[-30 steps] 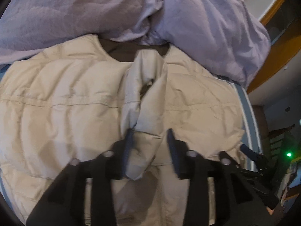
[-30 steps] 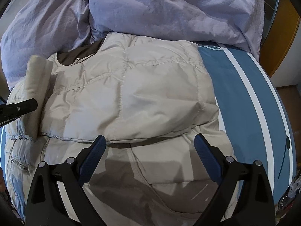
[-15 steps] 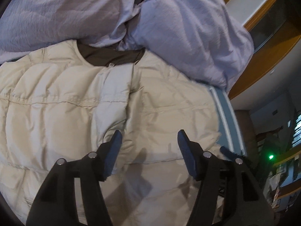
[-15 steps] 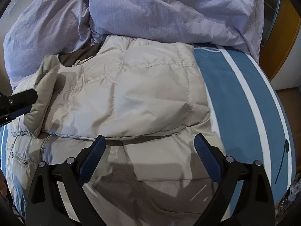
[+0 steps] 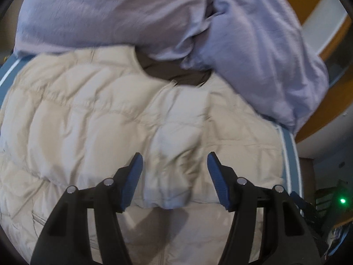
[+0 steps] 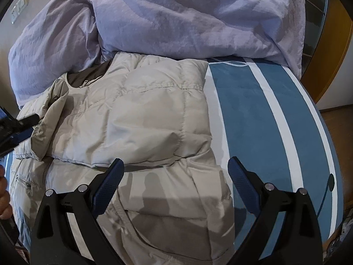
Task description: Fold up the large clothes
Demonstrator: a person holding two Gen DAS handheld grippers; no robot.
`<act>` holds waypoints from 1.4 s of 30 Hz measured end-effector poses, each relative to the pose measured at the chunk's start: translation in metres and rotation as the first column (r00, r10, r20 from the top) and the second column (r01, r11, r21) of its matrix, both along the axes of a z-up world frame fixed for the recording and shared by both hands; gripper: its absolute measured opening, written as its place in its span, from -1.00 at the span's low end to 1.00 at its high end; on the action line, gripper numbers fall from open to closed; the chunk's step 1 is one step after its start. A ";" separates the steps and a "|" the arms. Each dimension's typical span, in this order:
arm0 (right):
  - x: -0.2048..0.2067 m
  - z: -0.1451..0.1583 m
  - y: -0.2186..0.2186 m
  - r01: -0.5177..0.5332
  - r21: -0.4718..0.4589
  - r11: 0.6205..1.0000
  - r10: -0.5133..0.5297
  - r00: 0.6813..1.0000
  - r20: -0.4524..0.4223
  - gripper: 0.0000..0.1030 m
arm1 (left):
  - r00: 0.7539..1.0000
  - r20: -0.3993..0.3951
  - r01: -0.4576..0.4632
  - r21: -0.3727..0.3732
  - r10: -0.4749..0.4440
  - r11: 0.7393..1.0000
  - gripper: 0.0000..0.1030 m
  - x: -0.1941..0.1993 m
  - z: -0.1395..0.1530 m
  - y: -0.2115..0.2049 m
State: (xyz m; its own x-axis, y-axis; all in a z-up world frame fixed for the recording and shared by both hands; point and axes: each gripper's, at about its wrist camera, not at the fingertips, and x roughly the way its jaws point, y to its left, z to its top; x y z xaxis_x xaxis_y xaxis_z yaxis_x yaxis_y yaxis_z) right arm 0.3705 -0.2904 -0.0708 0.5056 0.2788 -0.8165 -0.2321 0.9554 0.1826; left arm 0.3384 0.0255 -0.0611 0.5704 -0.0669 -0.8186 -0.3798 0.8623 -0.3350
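Observation:
A beige quilted down jacket (image 5: 88,121) with a brown collar lining (image 5: 174,75) lies spread on the bed; it also shows in the right wrist view (image 6: 143,121). Both sleeves are folded across its front, and the cuff of one (image 5: 172,176) lies just ahead of my left gripper (image 5: 175,165), which is open and empty above it. My right gripper (image 6: 175,174) is open and empty, hovering over the jacket's lower part below the other folded sleeve (image 6: 136,137). The left gripper's tip (image 6: 17,128) shows at the left edge of the right wrist view.
A rumpled lilac duvet (image 6: 187,17) is heaped at the head of the bed, touching the jacket's collar. The blue sheet with white stripes (image 6: 264,121) lies bare to the right of the jacket. A wooden bed frame (image 5: 326,108) and the floor lie beyond.
My left gripper has let go of the sleeve cuff, opened wide and pulled back; the sleeve now lies flat across the jacket's front. My right gripper has stayed open and barely moved.

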 end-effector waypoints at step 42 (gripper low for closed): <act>-0.099 -0.016 -0.076 0.074 0.035 0.997 -0.065 0.976 -0.208 0.87 | 0.998 -0.045 0.047 0.125 -0.042 0.991 0.30 -0.135 0.012 0.102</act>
